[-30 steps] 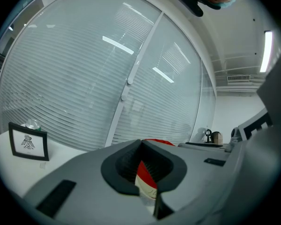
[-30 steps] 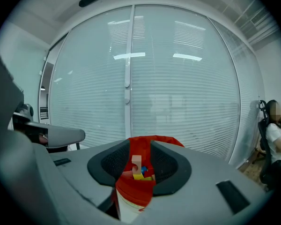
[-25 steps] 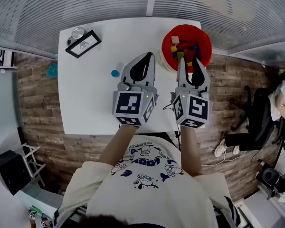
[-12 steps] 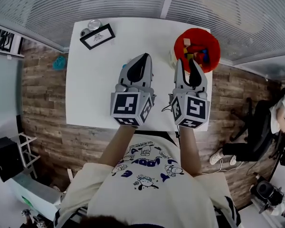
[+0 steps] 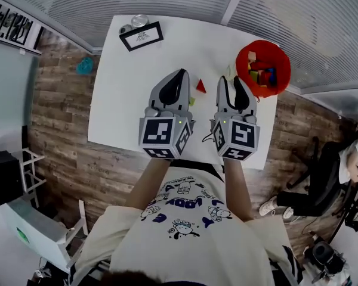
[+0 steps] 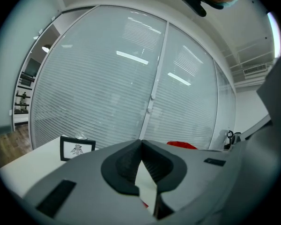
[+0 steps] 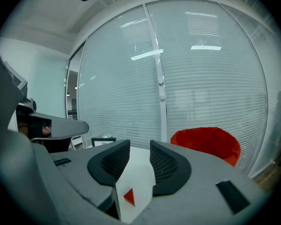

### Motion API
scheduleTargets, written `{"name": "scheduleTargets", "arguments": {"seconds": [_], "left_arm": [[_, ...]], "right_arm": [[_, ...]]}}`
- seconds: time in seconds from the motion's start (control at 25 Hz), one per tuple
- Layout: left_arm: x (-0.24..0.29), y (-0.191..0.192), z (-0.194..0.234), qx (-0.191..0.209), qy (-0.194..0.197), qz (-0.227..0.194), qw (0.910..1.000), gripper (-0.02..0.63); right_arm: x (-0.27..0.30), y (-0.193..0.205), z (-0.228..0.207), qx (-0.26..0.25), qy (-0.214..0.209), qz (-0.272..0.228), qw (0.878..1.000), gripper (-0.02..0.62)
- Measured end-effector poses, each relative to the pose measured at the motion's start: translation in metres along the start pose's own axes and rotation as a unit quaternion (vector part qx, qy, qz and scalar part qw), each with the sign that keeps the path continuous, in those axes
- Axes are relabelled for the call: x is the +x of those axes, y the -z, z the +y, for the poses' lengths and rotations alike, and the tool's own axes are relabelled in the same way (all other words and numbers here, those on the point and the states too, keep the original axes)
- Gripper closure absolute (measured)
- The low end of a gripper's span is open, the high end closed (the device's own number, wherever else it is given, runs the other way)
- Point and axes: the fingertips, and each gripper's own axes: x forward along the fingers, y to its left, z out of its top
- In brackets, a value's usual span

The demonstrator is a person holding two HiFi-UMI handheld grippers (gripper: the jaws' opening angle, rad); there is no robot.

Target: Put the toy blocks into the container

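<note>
The right gripper (image 5: 231, 82), open and empty, and the left gripper (image 5: 181, 73), clenched on nothing, had moved from the red container (image 5: 243, 57) toward a red block (image 5: 200, 87), likely the next pick.

One white table (image 5: 125, 100) with one red container (image 5: 241, 61) at its far right corner, one loose red triangular block (image 5: 200, 87), one black-framed picture (image 5: 142, 36) and one round silvery object (image 5: 139, 21) just behind the frame. Inside the container, a heap of toy blocks (image 5: 264, 75) in red, green, blue and yellow, too jumbled to count. Two hand-held grippers, left (image 5: 180, 72) and right (image 5: 231, 80), each with one marker cube; off the table, one teal object (image 5: 85, 65) on the floor, one black box (image 5: 3, 177) and one seated person (image 5: 351, 165) at the far right edge.
</note>
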Motion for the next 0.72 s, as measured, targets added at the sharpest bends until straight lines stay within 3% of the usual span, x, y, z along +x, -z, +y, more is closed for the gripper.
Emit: {"name": "scheduleTargets", "arguments": {"seconds": [0.4,0.72], "left_arm": [[-0.013,0.011,0.023,-0.006,-0.030,0.011,0.9995,0.575],[-0.008,0.026,0.031,-0.013,-0.033,0.030,0.9989,0.575]], "right_arm": [[0.012,0.022,0.025,-0.002,-0.034,0.030,0.999,0.465],[0.022,0.042,0.032,-0.002,-0.045,0.059,0.997,0.465]]}}
